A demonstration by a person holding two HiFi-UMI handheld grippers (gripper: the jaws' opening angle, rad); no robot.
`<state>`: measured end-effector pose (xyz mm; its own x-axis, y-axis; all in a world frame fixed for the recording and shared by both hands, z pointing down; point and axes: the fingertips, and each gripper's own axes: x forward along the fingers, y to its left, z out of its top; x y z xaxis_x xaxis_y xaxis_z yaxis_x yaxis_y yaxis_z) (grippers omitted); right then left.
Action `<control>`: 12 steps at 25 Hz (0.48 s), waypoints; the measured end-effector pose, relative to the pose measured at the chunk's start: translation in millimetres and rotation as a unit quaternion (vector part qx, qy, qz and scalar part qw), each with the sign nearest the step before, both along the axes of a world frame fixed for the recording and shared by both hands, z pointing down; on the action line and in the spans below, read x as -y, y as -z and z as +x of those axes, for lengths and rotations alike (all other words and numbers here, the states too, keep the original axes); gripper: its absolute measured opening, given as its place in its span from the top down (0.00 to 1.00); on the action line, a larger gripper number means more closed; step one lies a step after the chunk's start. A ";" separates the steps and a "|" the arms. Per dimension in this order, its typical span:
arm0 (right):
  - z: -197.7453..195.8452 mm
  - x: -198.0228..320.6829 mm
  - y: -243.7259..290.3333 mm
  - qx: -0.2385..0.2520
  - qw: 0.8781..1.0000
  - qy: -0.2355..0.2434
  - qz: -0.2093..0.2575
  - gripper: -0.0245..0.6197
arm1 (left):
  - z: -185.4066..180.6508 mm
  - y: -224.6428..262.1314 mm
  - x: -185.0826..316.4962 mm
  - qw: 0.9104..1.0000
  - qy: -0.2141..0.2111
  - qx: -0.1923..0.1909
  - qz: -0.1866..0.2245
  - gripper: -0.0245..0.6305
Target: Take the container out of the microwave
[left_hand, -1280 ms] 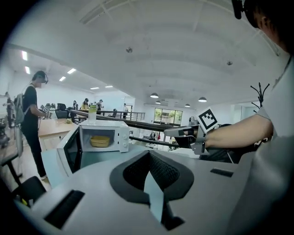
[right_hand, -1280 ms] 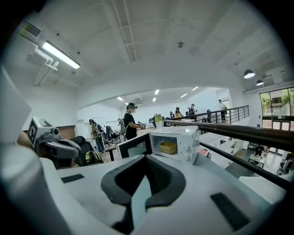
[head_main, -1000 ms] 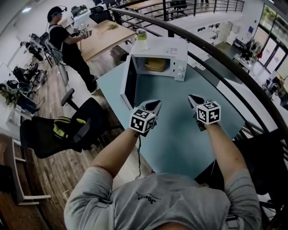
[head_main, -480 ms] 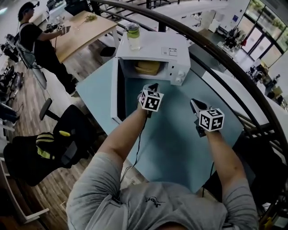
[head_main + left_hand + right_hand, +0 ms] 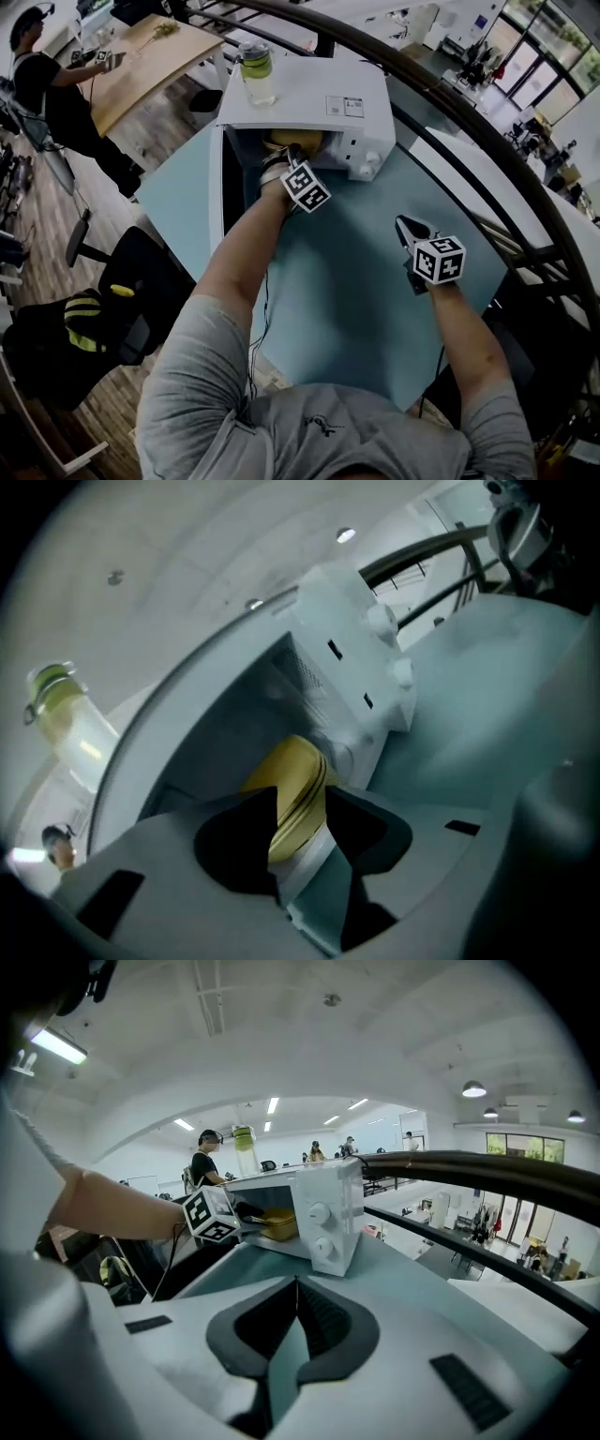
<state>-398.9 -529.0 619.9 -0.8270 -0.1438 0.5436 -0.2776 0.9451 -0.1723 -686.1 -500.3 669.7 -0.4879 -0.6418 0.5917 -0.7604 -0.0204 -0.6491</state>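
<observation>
The white microwave (image 5: 319, 98) stands at the far end of the teal table (image 5: 356, 281) with its door (image 5: 216, 202) swung open to the left. Inside lies a yellow container (image 5: 298, 141), lid on. My left gripper (image 5: 289, 155) reaches into the opening. In the left gripper view its jaws are opening, and the container (image 5: 295, 789) shows in the gap between the fingertips without being pressed. My right gripper (image 5: 405, 225) hovers over the table to the right of the microwave, shut and empty. The right gripper view shows the microwave (image 5: 323, 1208) and the container (image 5: 279, 1223) from the side.
A clear bottle (image 5: 255, 73) with a green lid stands on top of the microwave at its left. A dark curved railing (image 5: 450, 103) runs behind the table. A black chair (image 5: 122, 291) stands left of the table, and a person (image 5: 47, 75) stands at a wooden desk far left.
My left gripper has gone forward from above the near table into the microwave opening, rolling on the way, and its jaws have parted. My right gripper has shifted a little forward and down.
</observation>
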 end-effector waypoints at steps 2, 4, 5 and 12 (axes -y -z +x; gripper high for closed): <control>-1.3 5.7 -8.3 -0.006 1.000 -0.003 -0.003 0.93 | -6.9 -18.2 3.2 0.998 -0.016 0.017 -0.060 0.65; -2.9 9.2 -14.7 -0.009 1.000 -0.006 -0.009 0.93 | -11.8 -31.6 6.8 0.993 -0.032 0.039 -0.105 0.60; -3.8 10.0 -17.5 -0.011 1.000 -0.006 -0.010 0.93 | -14.7 -35.6 9.1 0.991 -0.039 0.050 -0.119 0.58; 5.9 18.4 -40.1 -0.024 0.999 -0.012 -0.024 0.93 | -30.7 -58.1 19.4 0.970 -0.075 0.099 -0.207 0.60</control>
<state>-393.0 -547.5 660.0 -0.7962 -0.1363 0.5895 -0.3095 0.9290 -0.2032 -716.8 -519.7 727.8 -0.5377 -0.4425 0.7177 -0.5892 -0.4116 -0.6953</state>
